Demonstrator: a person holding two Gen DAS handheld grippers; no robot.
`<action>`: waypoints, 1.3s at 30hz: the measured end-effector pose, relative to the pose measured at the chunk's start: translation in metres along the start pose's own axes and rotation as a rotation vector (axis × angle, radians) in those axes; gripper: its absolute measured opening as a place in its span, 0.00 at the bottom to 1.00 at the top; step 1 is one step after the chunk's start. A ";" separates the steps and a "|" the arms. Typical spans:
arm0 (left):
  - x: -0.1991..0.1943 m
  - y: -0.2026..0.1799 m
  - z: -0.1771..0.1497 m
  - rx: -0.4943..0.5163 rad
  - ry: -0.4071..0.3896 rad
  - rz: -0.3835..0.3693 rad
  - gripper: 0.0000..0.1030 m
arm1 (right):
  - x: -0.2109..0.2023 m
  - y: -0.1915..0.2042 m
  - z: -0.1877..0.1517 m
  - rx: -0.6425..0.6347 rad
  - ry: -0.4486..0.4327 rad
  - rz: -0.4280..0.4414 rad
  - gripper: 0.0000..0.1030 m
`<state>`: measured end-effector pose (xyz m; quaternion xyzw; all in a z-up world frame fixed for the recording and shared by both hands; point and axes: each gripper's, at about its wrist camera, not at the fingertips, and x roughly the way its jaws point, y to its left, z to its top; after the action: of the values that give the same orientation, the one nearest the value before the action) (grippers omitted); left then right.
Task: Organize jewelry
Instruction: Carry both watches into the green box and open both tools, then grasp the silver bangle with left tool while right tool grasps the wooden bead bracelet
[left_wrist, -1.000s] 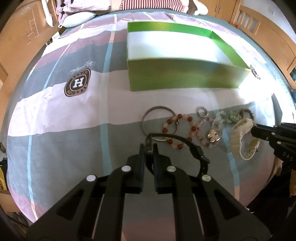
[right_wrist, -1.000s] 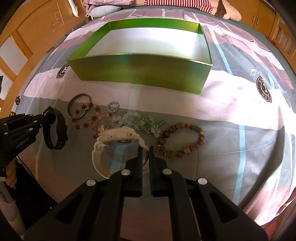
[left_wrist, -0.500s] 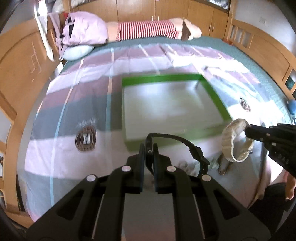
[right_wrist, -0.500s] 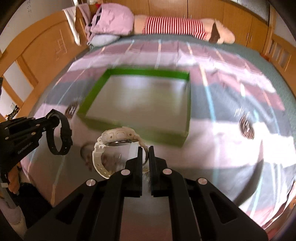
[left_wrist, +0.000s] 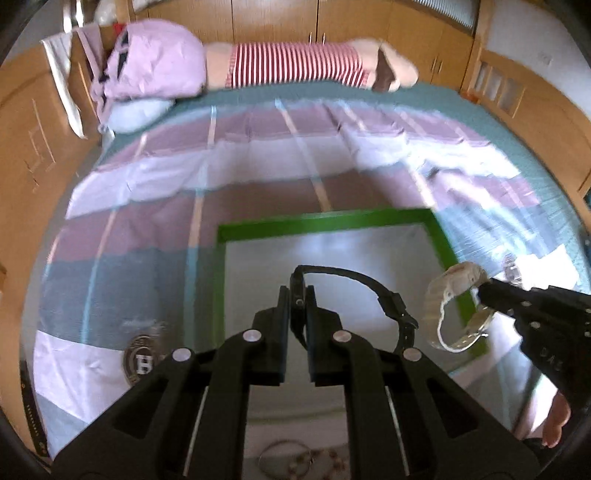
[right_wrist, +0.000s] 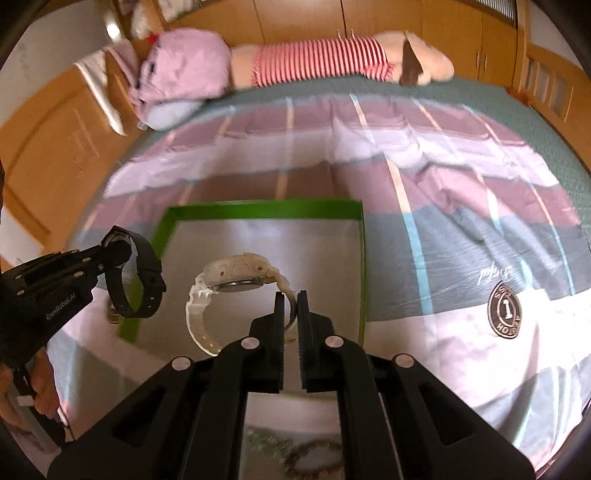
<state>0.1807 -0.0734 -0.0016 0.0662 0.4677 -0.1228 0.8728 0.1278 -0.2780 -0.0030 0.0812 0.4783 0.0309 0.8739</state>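
Left gripper (left_wrist: 296, 295), fingers clamped on the black rubbery wristwatch (left_wrist: 354, 299), strap looping out to the right, hanging over the near-left part of the shallow green cardboard box (left_wrist: 325, 218) with its pale, bare floor. Right gripper (right_wrist: 288, 301) now: fingers pinched on the strap of the glossy white plastic wristwatch (right_wrist: 229, 284), metal caseback facing the camera, band curving down to the left, above the box's middle. The box lies below both watches on the striped bedspread (right_wrist: 461, 221); I'd judge a lowering is all that's wanted. Beaded bracelets (right_wrist: 314, 458) lie near on the bed.
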 end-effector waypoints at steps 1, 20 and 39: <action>0.010 -0.001 -0.002 0.002 0.013 0.004 0.08 | 0.009 -0.002 0.000 -0.002 0.006 -0.009 0.07; 0.054 0.002 -0.018 -0.007 0.059 0.044 0.68 | 0.047 -0.005 -0.011 -0.034 0.041 -0.056 0.45; -0.015 0.037 -0.150 0.012 0.148 0.040 0.32 | -0.021 -0.025 -0.108 -0.060 0.182 0.036 0.38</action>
<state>0.0631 -0.0012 -0.0718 0.0896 0.5286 -0.1030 0.8378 0.0250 -0.2932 -0.0469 0.0603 0.5530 0.0682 0.8282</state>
